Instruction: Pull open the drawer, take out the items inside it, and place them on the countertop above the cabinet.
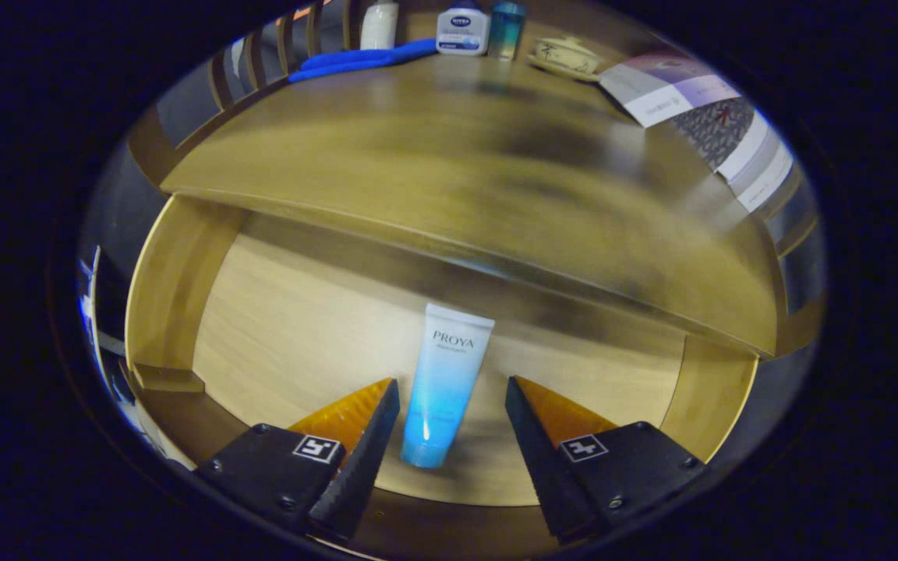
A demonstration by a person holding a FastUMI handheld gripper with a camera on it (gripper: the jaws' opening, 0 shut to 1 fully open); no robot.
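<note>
The wooden drawer (176, 280) is pulled open below the countertop (449, 148). On its pale floor lies a white-to-blue tube (443, 386), cap end toward me. My gripper (453, 389) hangs open above the drawer, one finger on each side of the tube's lower half, with a gap on both sides. Neither finger touches the tube.
At the back of the countertop stand a white bottle (380, 23), a blue-and-white jar (462, 29), a teal cup (508, 28) and a lidded ceramic bowl (566, 56). A blue cloth (363, 61) lies back left. Printed sheets (698, 117) cover the right end.
</note>
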